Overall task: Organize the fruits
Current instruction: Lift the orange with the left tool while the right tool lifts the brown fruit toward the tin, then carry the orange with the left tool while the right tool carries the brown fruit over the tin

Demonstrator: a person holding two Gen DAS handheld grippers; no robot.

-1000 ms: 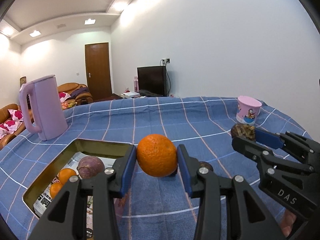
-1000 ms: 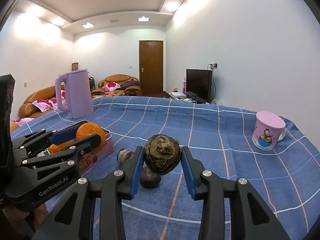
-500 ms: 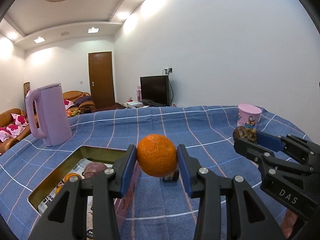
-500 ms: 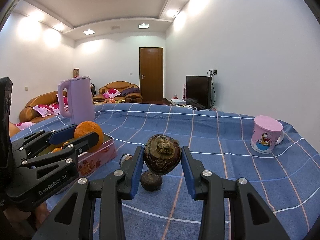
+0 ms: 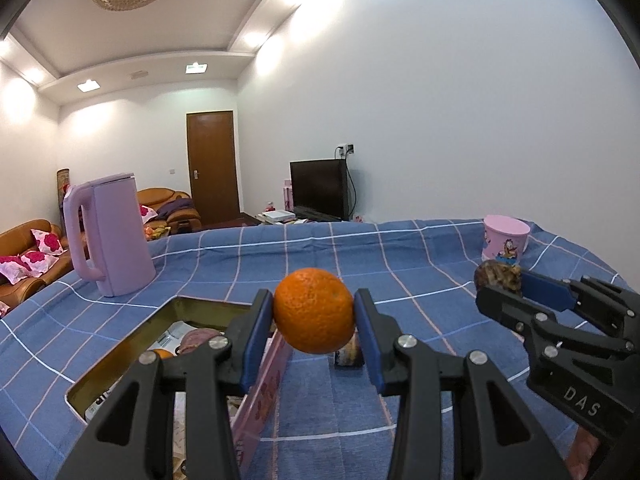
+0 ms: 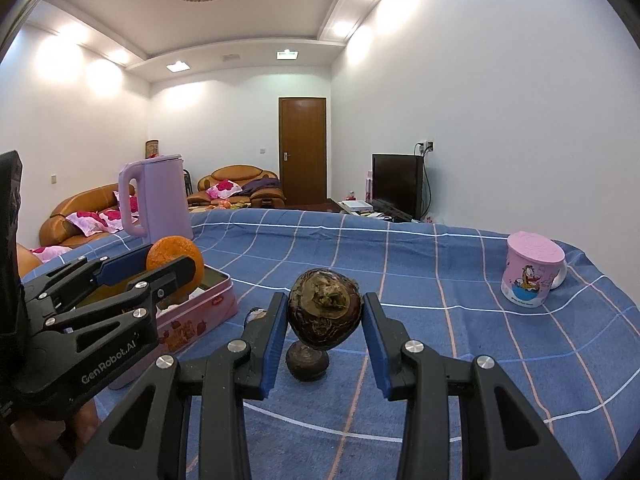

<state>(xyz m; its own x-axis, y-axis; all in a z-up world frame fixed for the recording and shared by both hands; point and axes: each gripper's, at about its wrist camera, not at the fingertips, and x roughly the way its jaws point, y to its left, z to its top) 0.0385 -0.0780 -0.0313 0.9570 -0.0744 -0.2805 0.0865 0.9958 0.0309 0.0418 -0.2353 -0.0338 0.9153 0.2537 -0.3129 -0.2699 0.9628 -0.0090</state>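
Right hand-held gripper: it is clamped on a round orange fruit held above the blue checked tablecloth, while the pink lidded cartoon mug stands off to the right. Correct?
Not quite. The right hand-held gripper is clamped on a dark brown, rough-skinned round fruit, not an orange one, as the right wrist view shows. The rest holds: it is held above the blue checked tablecloth, and the pink lidded cartoon mug stands off to the right.

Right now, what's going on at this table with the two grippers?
A person is sorting fruit with a gripper in each hand. The left gripper is shut on an orange, held in the air beside the open pink tin, which already has some fruit inside. The right gripper is shut on a dark brown fruit, held above the blue checked tablecloth. More dark fruit lies on the cloth just below it. Neither held fruit is in the tin yet.
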